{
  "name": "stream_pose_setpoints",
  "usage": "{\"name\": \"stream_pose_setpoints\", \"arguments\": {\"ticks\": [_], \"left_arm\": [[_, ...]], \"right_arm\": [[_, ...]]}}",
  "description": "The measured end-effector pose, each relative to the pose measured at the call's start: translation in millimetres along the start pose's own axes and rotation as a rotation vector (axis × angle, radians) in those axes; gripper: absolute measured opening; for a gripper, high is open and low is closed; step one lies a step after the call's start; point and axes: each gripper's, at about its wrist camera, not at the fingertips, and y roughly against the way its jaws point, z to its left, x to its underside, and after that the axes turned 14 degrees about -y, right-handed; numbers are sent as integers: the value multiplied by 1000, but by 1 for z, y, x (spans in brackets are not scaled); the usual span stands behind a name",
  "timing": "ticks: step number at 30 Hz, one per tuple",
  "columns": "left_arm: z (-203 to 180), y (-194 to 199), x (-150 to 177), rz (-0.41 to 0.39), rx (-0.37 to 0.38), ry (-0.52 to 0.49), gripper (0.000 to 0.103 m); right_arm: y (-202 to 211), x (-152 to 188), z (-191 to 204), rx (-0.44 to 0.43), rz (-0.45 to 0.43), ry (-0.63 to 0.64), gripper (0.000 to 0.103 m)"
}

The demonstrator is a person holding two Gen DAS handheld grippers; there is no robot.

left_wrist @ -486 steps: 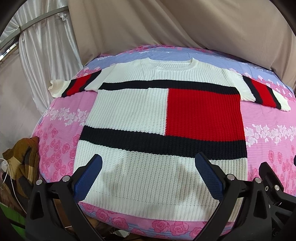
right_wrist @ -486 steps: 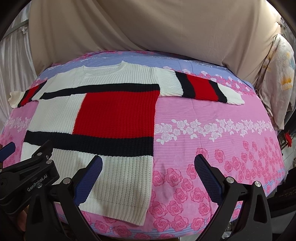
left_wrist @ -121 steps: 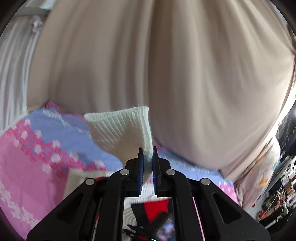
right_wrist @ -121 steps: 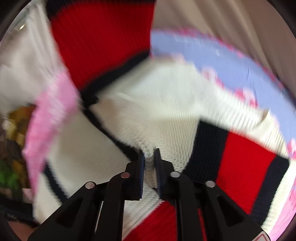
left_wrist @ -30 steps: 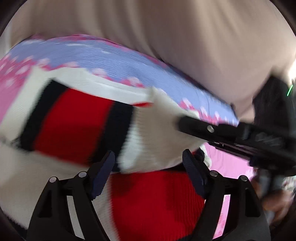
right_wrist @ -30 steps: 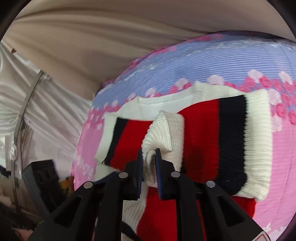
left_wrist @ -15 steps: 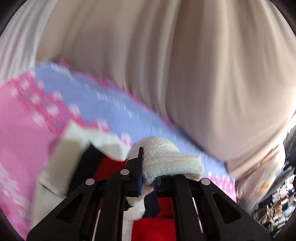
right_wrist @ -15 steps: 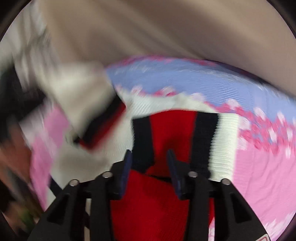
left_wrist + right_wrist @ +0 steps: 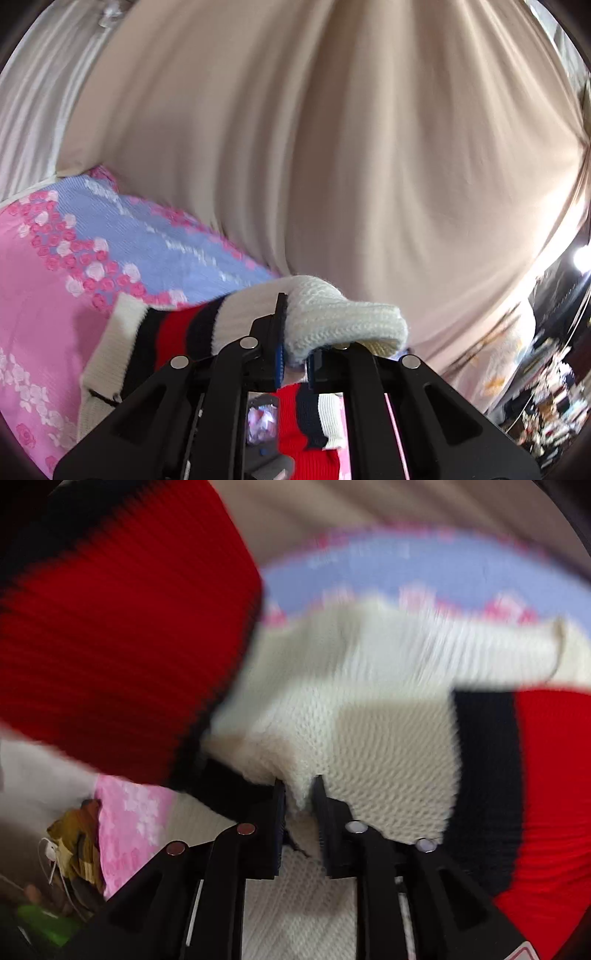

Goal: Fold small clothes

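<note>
Both tools are clenched on the knit sweater (image 9: 343, 321): the left tool (image 9: 293, 354) pinches a rolled cream edge directly ahead, the right tool (image 9: 299, 801) grips cream fabric, with the body draped across the bedspread (image 9: 55, 288) below.

A beige curtain (image 9: 332, 147) walled off everything from ten to two o'clock, while bare pink bedsheet (image 9: 40, 295) at nine o'clock offered open passage beside the sweater (image 9: 343, 321).
</note>
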Motion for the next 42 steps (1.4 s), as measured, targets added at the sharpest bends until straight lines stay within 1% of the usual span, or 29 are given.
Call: {"name": "stream_pose_setpoints", "arguments": {"ticks": [2, 4, 6, 9, 10, 12, 13, 14, 16, 17, 18, 20, 22, 23, 24, 25, 26, 27, 28, 29, 31, 34, 35, 36, 38, 39, 40, 41, 42], "left_arm": [[-10, -18, 15, 62, 38, 3, 8], [-20, -42, 35, 123, 69, 0, 8], [-32, -65, 51, 171, 84, 5, 8], [-55, -100, 73, 217, 144, 36, 8], [-64, -110, 81, 237, 154, 26, 11], [-84, -136, 115, 320, 97, -66, 45], [-85, -152, 143, 426, 3, -104, 71], [-78, -156, 161, 483, -39, -93, 68], [-56, -149, 187, 528, -67, -3, 68], [-37, -134, 196, 519, -79, 62, 69], [-26, -124, 197, 504, -101, 81, 69], [5, -97, 193, 451, -197, 128, 70], [43, -72, 181, 376, -280, 206, 70], [58, -64, 176, 353, -313, 227, 70], [72, -60, 171, 342, -349, 239, 70], [89, -56, 165, 339, -398, 246, 70], [101, -54, 162, 337, -432, 245, 70], [108, -54, 160, 336, -457, 241, 70], [120, -54, 160, 345, -495, 233, 68], [129, -59, 155, 361, -508, 237, 66], [146, -63, 158, 396, -519, 259, 64], [158, -69, 168, 413, -525, 272, 63], [156, -70, 169, 408, -534, 241, 63], [152, -72, 169, 420, -540, 212, 63], [147, -70, 168, 440, -525, 183, 63], [146, -61, 167, 439, -499, 180, 64], [146, -48, 168, 435, -481, 176, 68], [145, -36, 168, 433, -472, 172, 71], [144, -20, 172, 429, -455, 162, 73]], "right_arm": [[12, 3, -6, -56, -14, -24, 24], [44, 12, -26, -162, -28, -88, 25], [84, 28, -61, -212, -112, -176, 36], [142, 60, -131, -189, -216, -336, 36], [157, 70, -146, -169, -249, -366, 36], [184, 89, -175, -153, -314, -432, 42], [192, 97, -187, -154, -325, -457, 45], [199, 105, -199, -154, -326, -481, 50], [202, 111, -213, -155, -309, -515, 52], [202, 113, -218, -181, -302, -531, 55], [202, 114, -221, -201, -301, -539, 62], [198, 109, -223, -249, -306, -554, 69], [185, 99, -220, -293, -286, -556, 70], [178, 94, -221, -285, -278, -553, 70], [171, 85, -217, -244, -271, -544, 69], [165, 76, -211, -191, -268, -518, 64], [163, 70, -203, -140, -281, -485, 41], [163, 65, -195, -101, -283, -458, 14], [166, 62, -186, -76, -287, -425, 9], [173, 58, -177, -64, -317, -391, 9], [199, 57, -158, -66, -428, -313, 7], [215, 61, -159, -51, -501, -284, 7], [205, 56, -167, -13, -483, -294, 7], [182, 56, -186, 67, -405, -317, 7], [152, 60, -211, 156, -285, -382, 7], [154, 70, -217, 123, -281, -415, 7], [167, 82, -214, 99, -317, -427, 8], [183, 96, -207, 98, -345, -413, 17], [193, 107, -202, 100, -359, -403, 37]]}}
